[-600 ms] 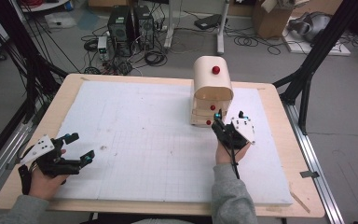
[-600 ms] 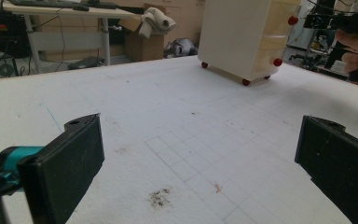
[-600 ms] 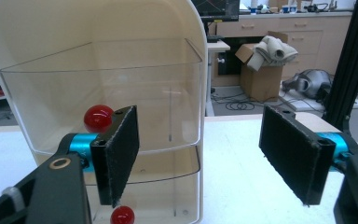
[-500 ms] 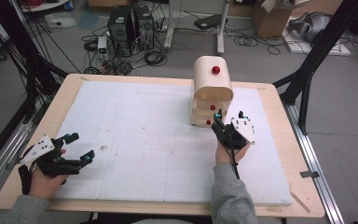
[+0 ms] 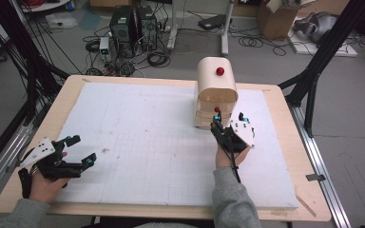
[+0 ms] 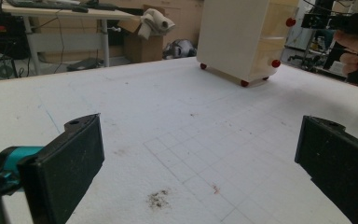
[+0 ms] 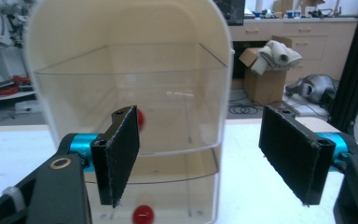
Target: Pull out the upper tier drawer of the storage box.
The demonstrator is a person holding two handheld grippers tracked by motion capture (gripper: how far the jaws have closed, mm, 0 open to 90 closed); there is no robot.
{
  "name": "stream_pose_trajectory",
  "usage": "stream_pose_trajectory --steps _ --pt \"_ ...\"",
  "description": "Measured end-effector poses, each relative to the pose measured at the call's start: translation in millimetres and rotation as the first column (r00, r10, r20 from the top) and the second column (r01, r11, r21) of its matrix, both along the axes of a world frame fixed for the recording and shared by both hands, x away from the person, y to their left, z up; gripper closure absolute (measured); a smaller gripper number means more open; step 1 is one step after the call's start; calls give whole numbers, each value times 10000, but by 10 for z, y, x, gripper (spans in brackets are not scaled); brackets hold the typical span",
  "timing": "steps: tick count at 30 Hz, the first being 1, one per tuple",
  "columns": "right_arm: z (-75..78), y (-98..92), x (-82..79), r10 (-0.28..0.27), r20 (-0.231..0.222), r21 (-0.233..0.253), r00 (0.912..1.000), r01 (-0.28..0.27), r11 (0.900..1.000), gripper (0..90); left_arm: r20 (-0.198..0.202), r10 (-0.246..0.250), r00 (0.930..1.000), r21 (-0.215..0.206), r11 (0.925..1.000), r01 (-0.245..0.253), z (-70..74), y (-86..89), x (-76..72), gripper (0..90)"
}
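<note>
Right gripper (image 5: pixel 226 119) sits at the front of the drawer unit (image 5: pixel 216 92), jaws spread wide and holding nothing; in the right gripper view the left jaw is just in front of the upper drawer's red knob (image 7: pixel 141 119), with a second red knob (image 7: pixel 143 214) lower down. Can't tell whether the jaw touches the knob. Drawer fronts are clear plastic in a cream shell with a rounded top, red knob on top (image 5: pixel 220 71). Unit stands at the far right-centre of the white mat (image 5: pixel 161 142), on small red feet per the left gripper view. Left gripper (image 5: pixel 79 152) is well apart at the near left corner, low over the mat, jaws also wide, nothing between them. Mat is a white gridded sheet covering most of a light wooden table (image 5: pixel 66 95); it has scuffs, reddish flecks and a small dark smudge (image 6: pixel 157 199) close in front of the left gripper. Room: grey floor, black frame struts (image 5: pixel 313 71) on both sides, computer towers (image 5: pixel 133 23) and tangled cables behind the table, a cardboard box (image 5: pixel 275 19) at the far right.
</note>
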State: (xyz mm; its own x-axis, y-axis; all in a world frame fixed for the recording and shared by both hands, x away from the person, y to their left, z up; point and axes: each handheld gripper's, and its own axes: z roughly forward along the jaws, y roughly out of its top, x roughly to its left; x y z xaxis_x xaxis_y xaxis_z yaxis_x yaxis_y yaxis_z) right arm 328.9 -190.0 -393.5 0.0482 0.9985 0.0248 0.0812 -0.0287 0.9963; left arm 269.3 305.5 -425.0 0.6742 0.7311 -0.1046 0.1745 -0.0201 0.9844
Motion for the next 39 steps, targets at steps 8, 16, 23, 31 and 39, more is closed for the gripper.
stream_pose_trajectory --steps 8,16,23,31,39 --pt "-3 252 -35 307 55 -378 9995 -304 9988 278 22 -12 10000 2 10000 12 3 -4 -4 17" --pt "-29 373 -32 404 -11 -529 9992 -404 9978 278 -2 0 10000 25 10000 0 -1 -8 -5 17" --pt "-28 367 -27 401 -7 -518 9992 -401 9979 278 -7 22 10000 0 10000 -22 -1 -5 -4 17" --pt "-46 308 47 247 -176 -396 9995 -254 9989 280 21 96 10000 -30 9999 -96 7 17 -7 17" --pt "-49 280 104 368 -145 -223 9992 -372 9991 286 -40 111 9999 -16 9999 -111 -3 14 -1 18"
